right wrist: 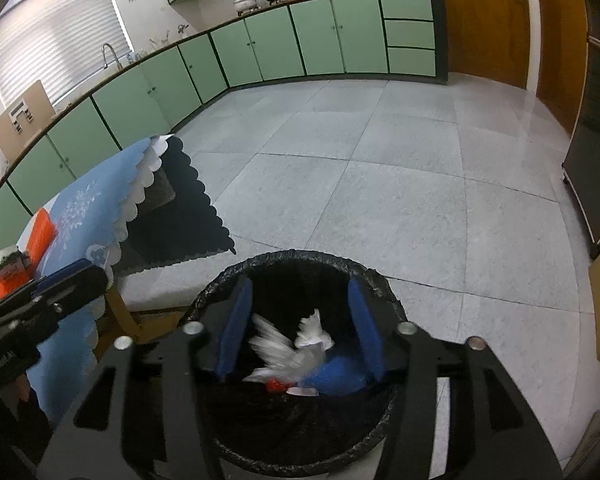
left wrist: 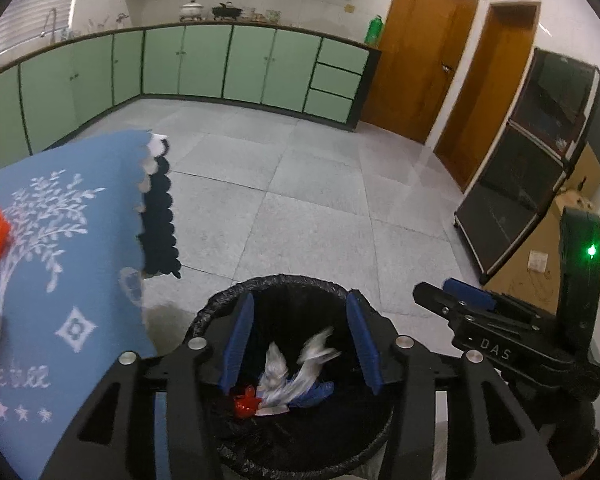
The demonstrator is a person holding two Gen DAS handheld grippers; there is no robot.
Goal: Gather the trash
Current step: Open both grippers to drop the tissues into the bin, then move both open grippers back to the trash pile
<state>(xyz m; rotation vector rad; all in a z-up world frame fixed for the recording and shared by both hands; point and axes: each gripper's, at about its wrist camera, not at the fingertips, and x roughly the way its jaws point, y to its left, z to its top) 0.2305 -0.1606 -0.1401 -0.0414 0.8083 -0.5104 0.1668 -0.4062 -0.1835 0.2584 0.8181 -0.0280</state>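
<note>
Trash (left wrist: 296, 376): crumpled white wrapper, blurred, with red and blue scraps inside the bin.
Bin (left wrist: 220, 304): round, black crinkled liner, on tiled floor by the blue cloth's (left wrist: 60, 240) scalloped edge.
Left gripper (left wrist: 300, 340): released, above the bin.
Right gripper (right wrist: 300, 330): released, above the bin.

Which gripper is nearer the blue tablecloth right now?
Left. The left gripper hangs open over the bin, right beside the blue tablecloth; the right gripper, also open, is on its far side.
</note>
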